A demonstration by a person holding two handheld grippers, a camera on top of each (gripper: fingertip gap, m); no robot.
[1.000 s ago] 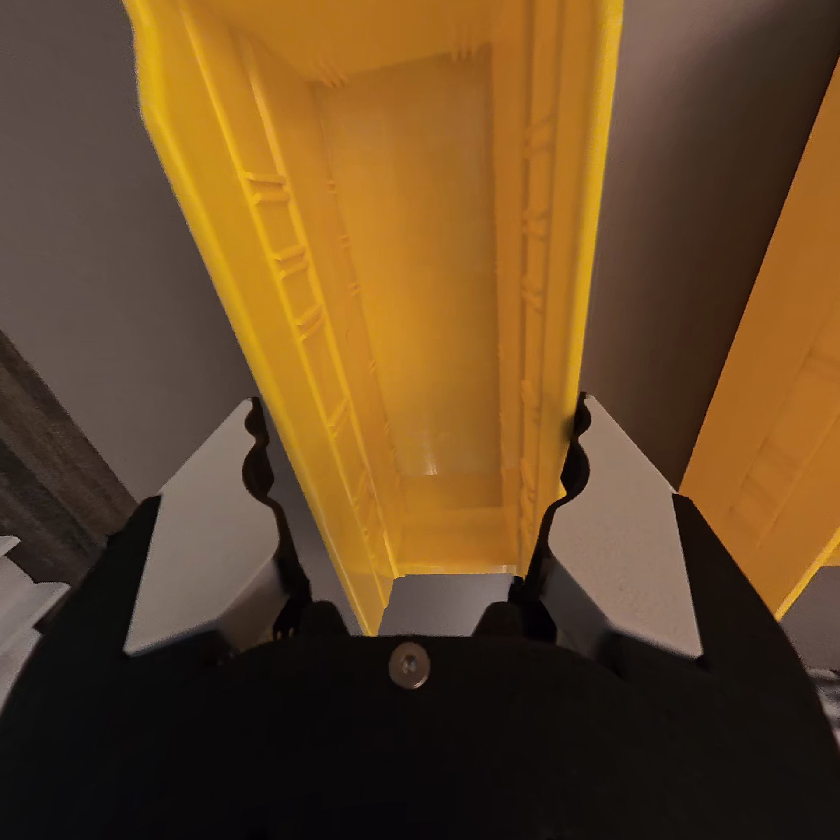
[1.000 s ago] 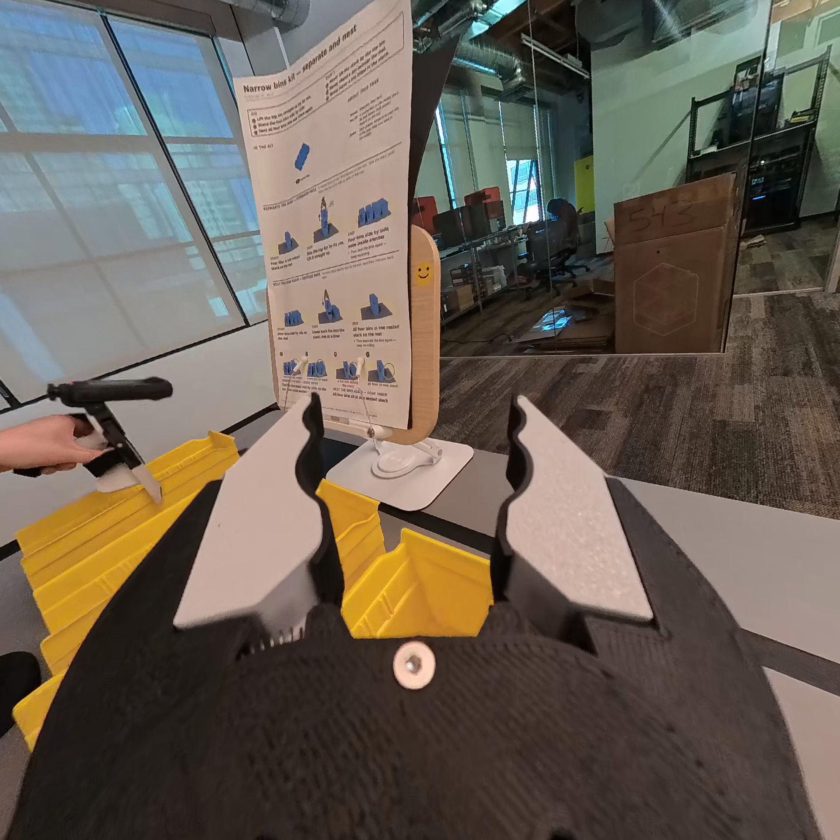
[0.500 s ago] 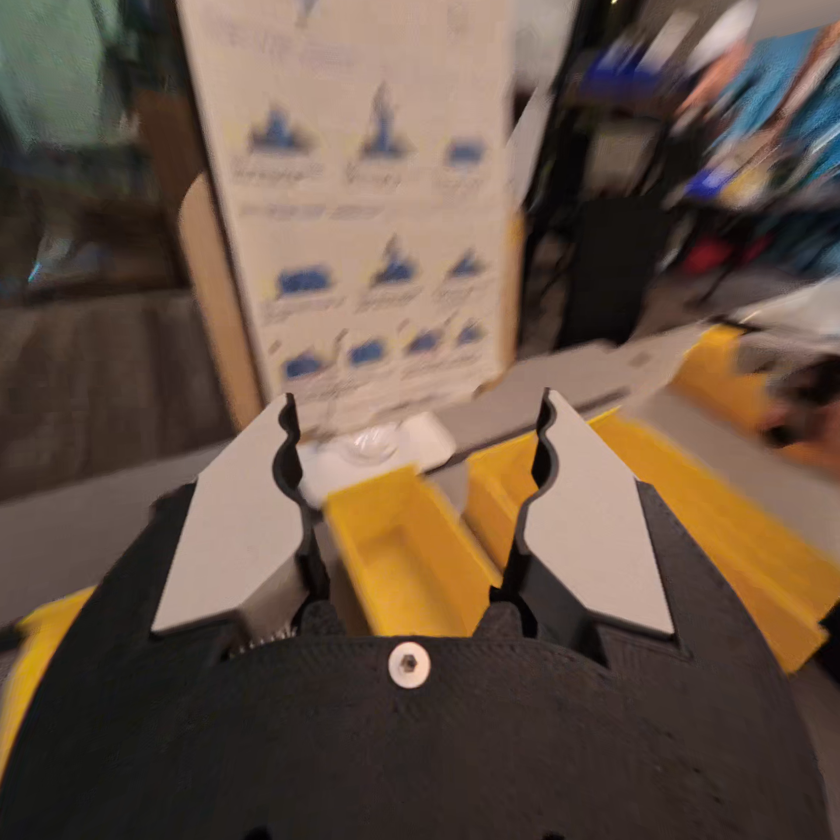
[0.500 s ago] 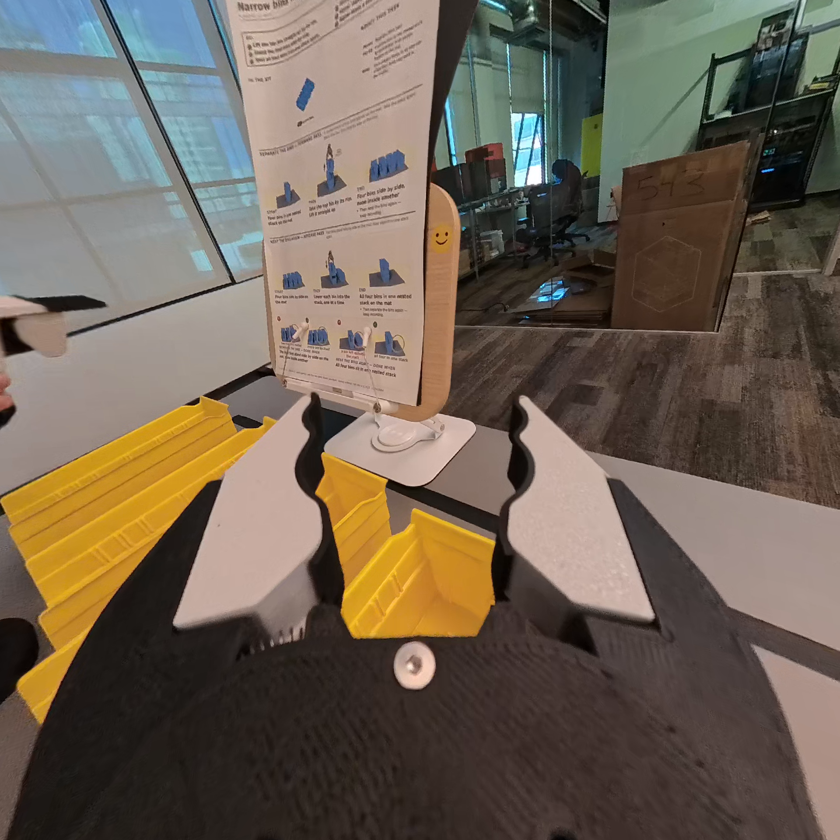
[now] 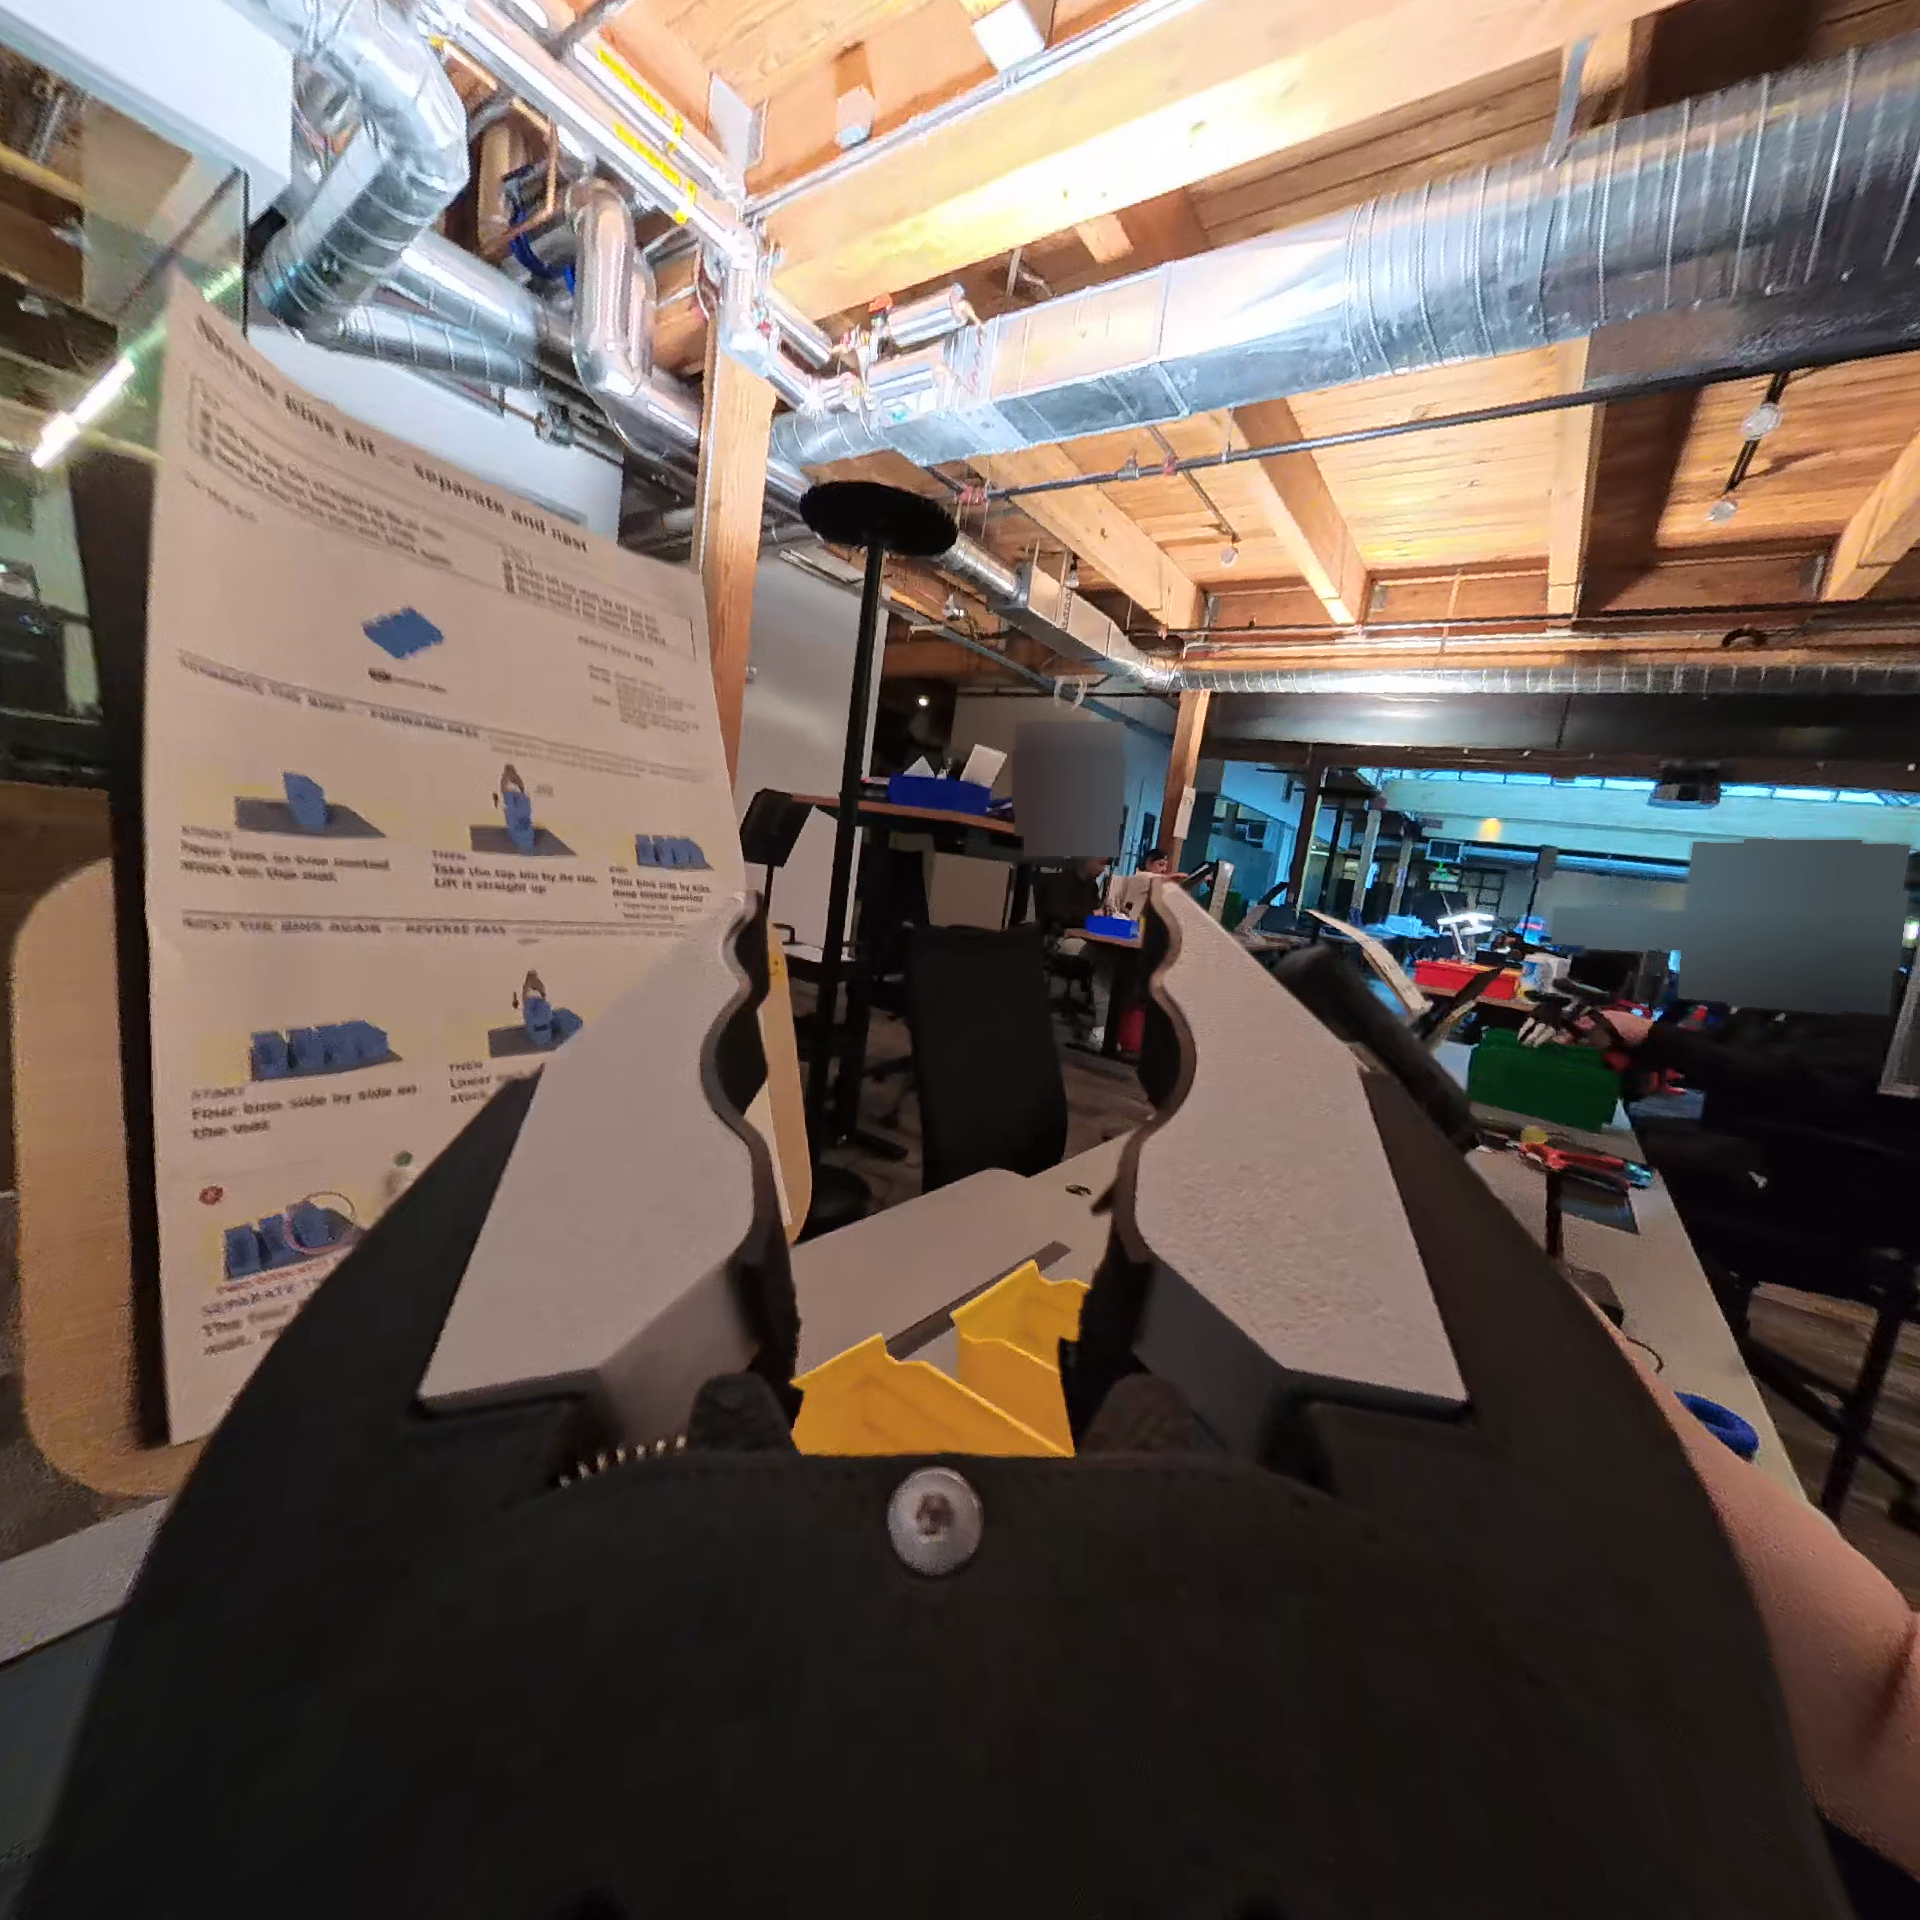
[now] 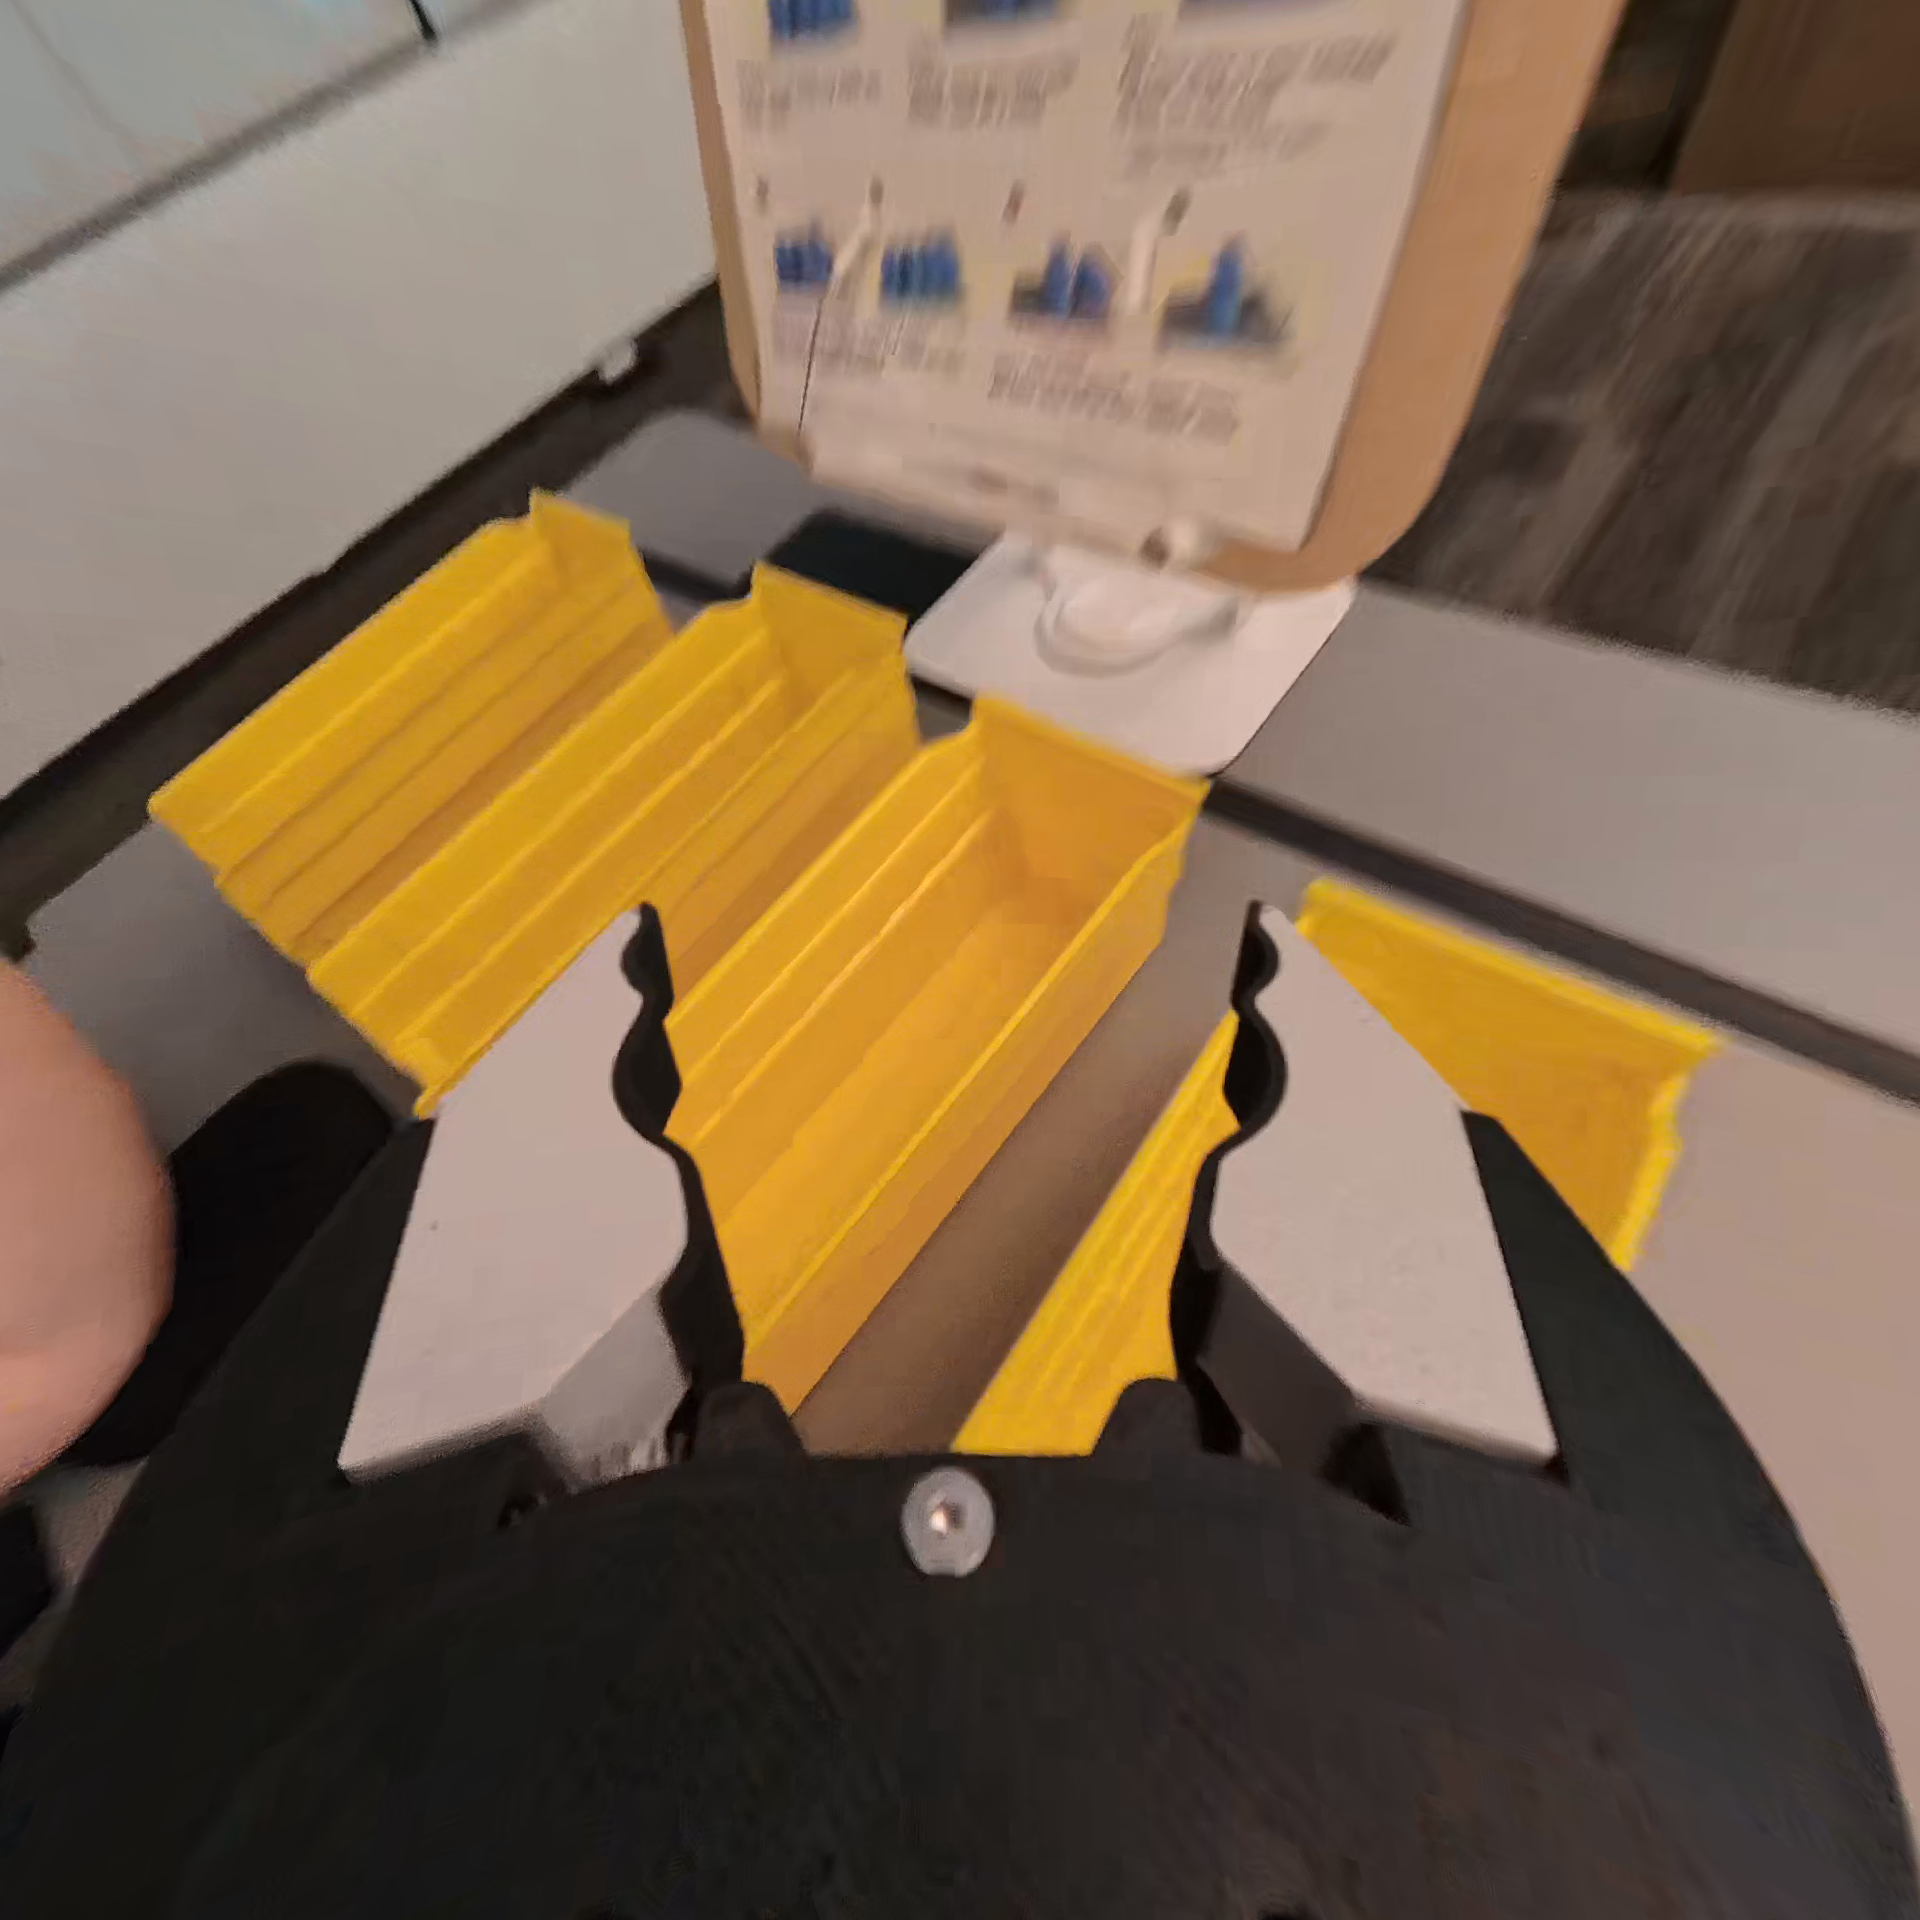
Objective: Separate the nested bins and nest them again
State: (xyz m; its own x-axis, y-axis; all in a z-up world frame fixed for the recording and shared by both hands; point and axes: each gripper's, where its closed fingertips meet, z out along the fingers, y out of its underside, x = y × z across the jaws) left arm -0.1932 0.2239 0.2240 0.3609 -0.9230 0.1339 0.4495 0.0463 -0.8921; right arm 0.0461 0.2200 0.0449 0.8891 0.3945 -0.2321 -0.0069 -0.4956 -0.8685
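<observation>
Bins (image 6: 914,1060), four yellow ones side by side on the grey table (image 6: 1558,790), show fully only in the right view, under the wide, bare right tool (image 6: 945,925). Left tool (image 5: 951,914), narrower and bare, looks up past two bin ends (image 5: 997,1340) at an instruction sheet (image 5: 416,831), office desks and ceiling ducts (image 5: 1455,270).

The left hand-held gripper (image 5: 951,914) is held tilted upward, its two grey fingers (image 5: 644,1143) spread apart with nothing between them. A hand (image 5: 1808,1621) is seen at its right side. The right hand-held gripper (image 6: 945,925) is pitched downward, its fingers (image 6: 540,1195) parted wide and closed on nothing. Part of a hand (image 6: 62,1216) is seen blurred to its left.
</observation>
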